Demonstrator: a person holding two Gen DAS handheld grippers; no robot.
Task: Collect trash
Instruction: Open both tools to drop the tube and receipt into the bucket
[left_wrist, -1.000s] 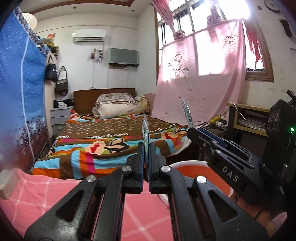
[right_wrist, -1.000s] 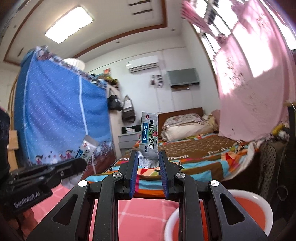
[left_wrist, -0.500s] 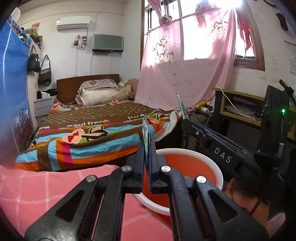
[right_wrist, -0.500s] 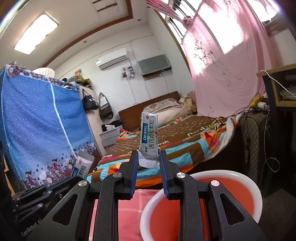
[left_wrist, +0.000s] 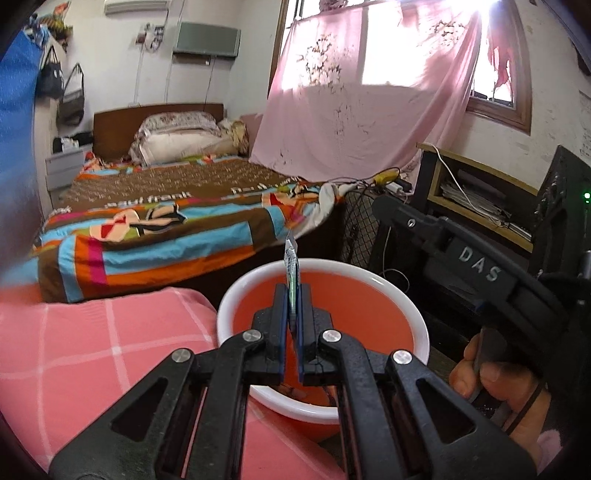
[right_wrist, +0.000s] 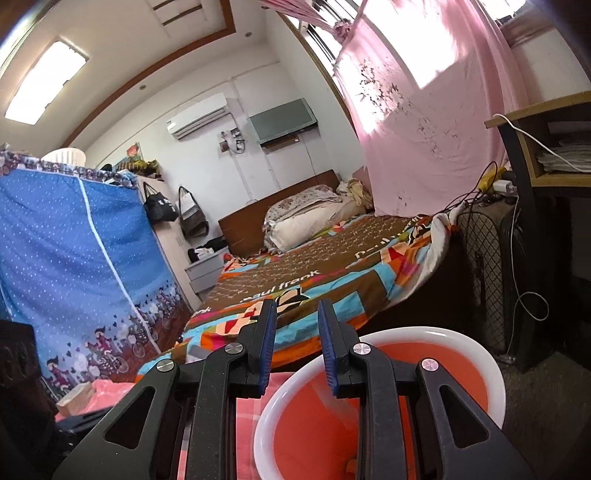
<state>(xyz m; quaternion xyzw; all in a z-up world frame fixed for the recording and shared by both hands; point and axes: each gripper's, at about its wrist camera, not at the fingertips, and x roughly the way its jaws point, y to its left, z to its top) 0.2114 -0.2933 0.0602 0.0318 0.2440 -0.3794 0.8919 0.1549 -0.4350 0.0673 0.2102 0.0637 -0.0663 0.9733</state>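
Observation:
An orange bin with a white rim (left_wrist: 223, 314) stands below both grippers, beside a surface covered in pink checked cloth. My left gripper (left_wrist: 291, 291) is shut on a thin sachet (left_wrist: 291, 258), seen edge-on and sticking up over the bin's mouth. In the right wrist view my right gripper (right_wrist: 297, 306) hangs over the near rim of the bin (right_wrist: 417, 331), its jaws apart with nothing between them. A pale blurred streak (right_wrist: 334, 400) shows inside the bin under its right finger. A hand (left_wrist: 491, 376) holds the right gripper's handle at the right of the left wrist view.
Pink checked cloth (left_wrist: 92, 350) covers the surface left of the bin. A bed with a striped cover (left_wrist: 166, 221) lies beyond. A dark mesh unit (right_wrist: 480, 258) and a desk shelf with cables (left_wrist: 480, 184) stand to the right. A blue fabric wardrobe (right_wrist: 74, 258) is at the left.
Both grippers have come over the bin and tilted down. The white and blue sachet that stood in the right gripper is gone from its jaws. The left keeps its sachet.

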